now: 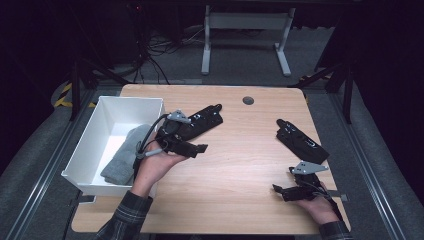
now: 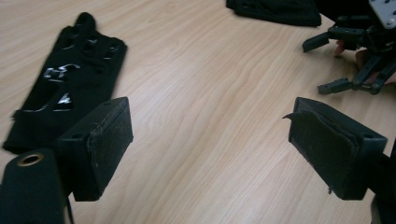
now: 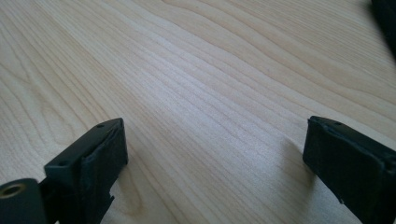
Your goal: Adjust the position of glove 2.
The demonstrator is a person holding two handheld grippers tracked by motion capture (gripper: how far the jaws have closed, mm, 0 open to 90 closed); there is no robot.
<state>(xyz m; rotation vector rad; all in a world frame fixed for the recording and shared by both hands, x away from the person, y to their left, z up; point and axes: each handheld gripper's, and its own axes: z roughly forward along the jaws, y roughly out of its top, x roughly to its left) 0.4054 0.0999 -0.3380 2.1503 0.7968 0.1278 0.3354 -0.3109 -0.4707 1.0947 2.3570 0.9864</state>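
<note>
Two flat black fabric pieces with white print lie on the wooden table (image 1: 240, 165). One (image 1: 202, 121) (image 2: 65, 88) is at the left, just beyond my left gripper (image 1: 196, 149) (image 2: 210, 140). The other (image 1: 301, 141) (image 2: 275, 9) lies at the right, beyond my right gripper (image 1: 281, 192) (image 3: 215, 154). Both grippers are open, held low over bare wood with nothing between their jaws. The right gripper (image 2: 355, 60) also appears far off in the left gripper view. A dark edge of fabric (image 3: 385, 18) sits at the top right corner of the right gripper view.
A white bin (image 1: 90, 145) stands on the table's left edge with a grey sock-like cloth (image 1: 125, 155) inside. A round cable hole (image 1: 248, 100) is near the far edge. Bare wood spans the middle between the two grippers.
</note>
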